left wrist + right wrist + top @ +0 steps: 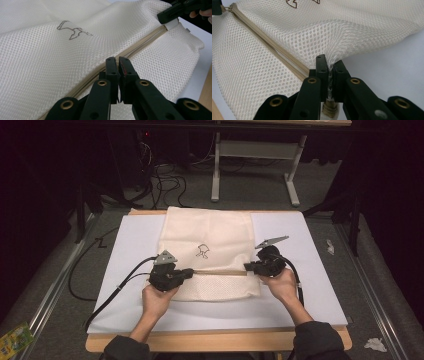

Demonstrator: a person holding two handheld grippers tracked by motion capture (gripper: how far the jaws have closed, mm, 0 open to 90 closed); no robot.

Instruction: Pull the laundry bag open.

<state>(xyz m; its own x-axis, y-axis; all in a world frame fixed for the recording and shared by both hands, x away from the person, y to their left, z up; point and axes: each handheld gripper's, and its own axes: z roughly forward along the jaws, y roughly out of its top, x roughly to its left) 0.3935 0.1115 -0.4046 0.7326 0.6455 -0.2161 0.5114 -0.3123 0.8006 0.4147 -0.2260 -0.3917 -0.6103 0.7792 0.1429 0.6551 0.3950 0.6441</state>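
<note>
Where grippers [190, 272] [248, 266] pinch, mesh bag [210, 232], perhaps zipper [220, 272]

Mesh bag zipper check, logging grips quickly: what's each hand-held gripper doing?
Left hand-held gripper: shut at the mesh bag's zipper.
Right hand-held gripper: shut on the mesh bag.

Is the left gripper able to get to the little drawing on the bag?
Probably yes. The drawing lies uncovered on top of the mesh bag, just beyond the left gripper; but that gripper is shut at the zipper and would have to let go.
</note>
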